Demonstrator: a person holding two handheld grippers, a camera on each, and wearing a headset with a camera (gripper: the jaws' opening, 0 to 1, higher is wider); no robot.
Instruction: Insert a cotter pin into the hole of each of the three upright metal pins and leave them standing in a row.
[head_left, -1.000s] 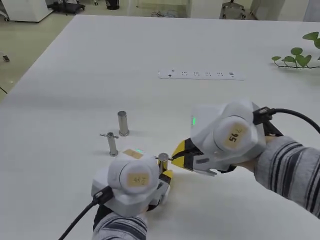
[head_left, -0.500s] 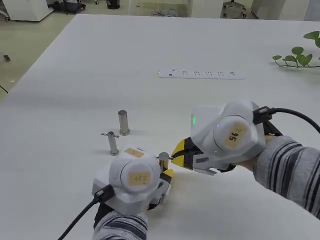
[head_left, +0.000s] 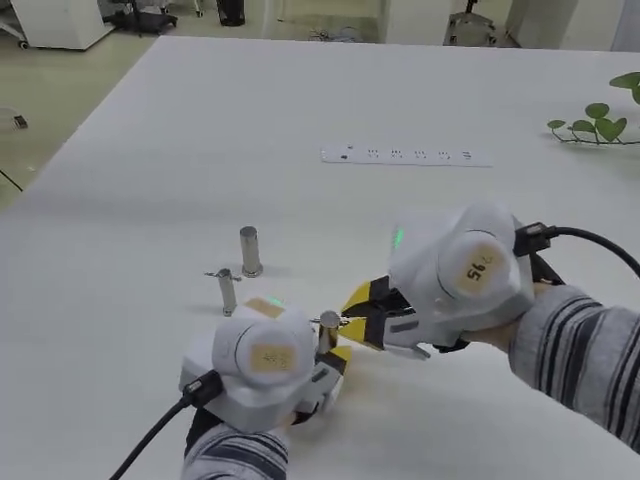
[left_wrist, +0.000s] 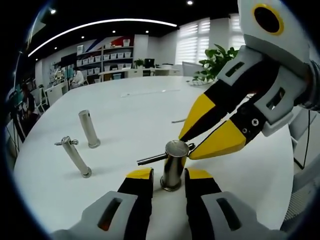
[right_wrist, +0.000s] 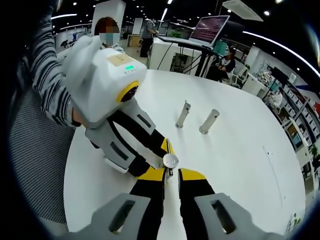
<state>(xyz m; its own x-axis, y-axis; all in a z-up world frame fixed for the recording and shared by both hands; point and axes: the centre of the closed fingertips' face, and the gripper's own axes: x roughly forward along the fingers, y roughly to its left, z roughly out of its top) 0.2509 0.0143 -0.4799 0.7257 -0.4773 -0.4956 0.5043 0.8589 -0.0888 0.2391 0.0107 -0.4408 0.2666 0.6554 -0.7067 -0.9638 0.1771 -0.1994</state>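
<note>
STATUS: one assembly complete, one in progress, one not started.

1. The middle upright cylindrical steel pin (head_left: 227, 291) stands free on the white worktop (head_left: 420, 90). A thin grey metal cotter pin (head_left: 219, 272) sits crosswise through the hole near its top. This unit reads as complete.

2. The near upright cylindrical steel pin (left_wrist: 173, 166) stands on the worktop between the fingers of the left gripper (left_wrist: 169, 176). Those fingers are closed against its lower body on both sides and steady it.
   - The right gripper (right_wrist: 172, 178) is presented from the side, level with the top of this pin. Its yellow-tipped fingers (left_wrist: 205, 110) are drawn together to a narrow gap and pinch the head end of a second thin grey metal cotter pin (left_wrist: 154, 158).
   - In the left gripper view the shank of this second cotter pin is through the hole and stands out on the opposite side of the cylinder.
   - Judgement: insertion is nearly finished. Whether the head is fully home against the cylinder cannot be told.

3. The far upright cylindrical steel pin (head_left: 250, 250) stands just beyond the middle one, with nothing through its hole. This unit is not started.

REMAINING WORK (judged):
   - Seat the second cotter pin and release it.
   - Fit a cotter pin to the far unit.
   - Check the row. In the head view the near unit stands well apart from the other two and off their line, so it probably needs setting into line with them
</note>
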